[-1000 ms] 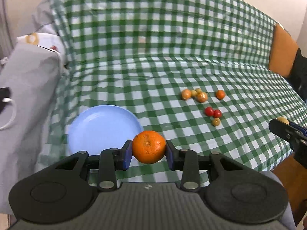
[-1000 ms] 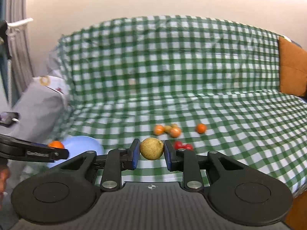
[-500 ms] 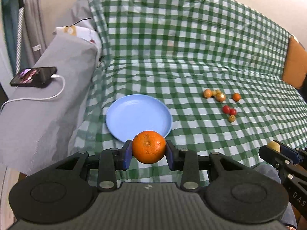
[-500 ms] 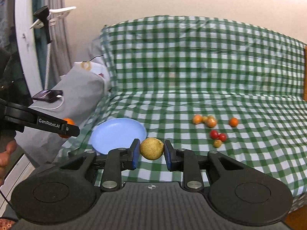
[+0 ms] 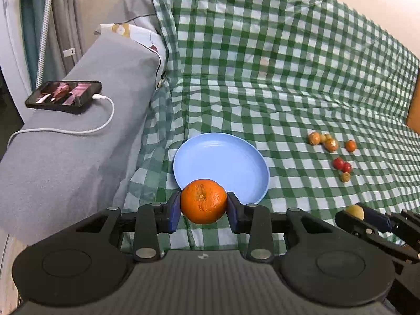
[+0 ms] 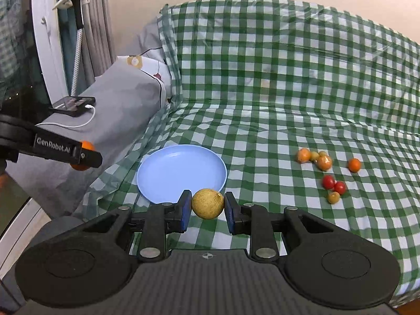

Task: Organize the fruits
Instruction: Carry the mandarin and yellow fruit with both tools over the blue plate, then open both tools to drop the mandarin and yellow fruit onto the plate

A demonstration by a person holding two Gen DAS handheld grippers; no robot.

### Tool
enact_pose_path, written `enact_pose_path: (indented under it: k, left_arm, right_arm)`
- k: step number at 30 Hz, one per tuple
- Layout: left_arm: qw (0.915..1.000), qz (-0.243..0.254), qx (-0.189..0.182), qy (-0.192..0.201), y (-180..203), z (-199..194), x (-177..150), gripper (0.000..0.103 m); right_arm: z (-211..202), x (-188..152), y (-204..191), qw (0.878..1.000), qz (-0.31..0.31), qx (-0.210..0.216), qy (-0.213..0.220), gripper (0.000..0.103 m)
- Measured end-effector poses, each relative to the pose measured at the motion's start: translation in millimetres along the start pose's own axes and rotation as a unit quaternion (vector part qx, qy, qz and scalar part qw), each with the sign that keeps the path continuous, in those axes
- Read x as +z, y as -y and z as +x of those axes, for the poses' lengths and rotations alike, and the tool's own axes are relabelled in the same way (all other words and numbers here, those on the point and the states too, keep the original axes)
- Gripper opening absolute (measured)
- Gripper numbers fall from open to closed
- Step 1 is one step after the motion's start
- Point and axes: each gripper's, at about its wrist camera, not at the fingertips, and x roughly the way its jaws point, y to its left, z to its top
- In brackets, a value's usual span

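Observation:
My left gripper (image 5: 203, 204) is shut on an orange mandarin (image 5: 203, 201), held just above the near rim of the empty blue plate (image 5: 220, 157). In the right wrist view that same gripper (image 6: 86, 155) comes in from the left with the mandarin (image 6: 88, 145) between its pads. My right gripper (image 6: 207, 206) is shut on a small round yellow-tan fruit (image 6: 207, 203) in front of the blue plate (image 6: 181, 170). The right gripper also shows at the lower right of the left wrist view with the yellow fruit (image 5: 355, 212). A cluster of small orange, yellow and red fruits (image 6: 325, 173) lies on the checked cloth to the right.
A green checked cloth (image 5: 288, 78) covers the sofa seat and back. A phone (image 5: 64, 96) on a white charging cable rests on the grey armrest (image 5: 65, 157) to the left. An orange cushion (image 5: 414, 105) sits at the far right. Curtains and a stand (image 6: 76, 39) are at the left.
Both views have swung left: the plate has shifted from the left edge toward the middle, and the armrest, phone and curtains have come into view. Both grippers keep their fruit.

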Motion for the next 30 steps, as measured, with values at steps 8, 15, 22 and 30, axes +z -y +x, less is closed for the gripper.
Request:
enact_pose_path:
  k: [8,15,22,30]
  left_arm:
    - [0.9998,0.005,-0.004,-0.02,1,61,29,0.04]
    - [0.9985,0.035,-0.001,-0.043,11,119,46,0.04]
    - [0.9961,0.057,0.006,-0.067,20,156,46,0.04]
    - [0.9945,0.056,0.017,-0.087,14,188,45,0.04]
  right_arm:
    - [62,18,3,1.0,-0.022,-0.009,-0.011,0.028]
    - [115,24,12,0.999,-0.014,-0.005,-0.039,0.028]
    - [151,17,16,0.998,-0.001,-0.008,-0.063,0.028]
    - [181,1,4,0.995,-0.016,0.008,-0.093,0.028]
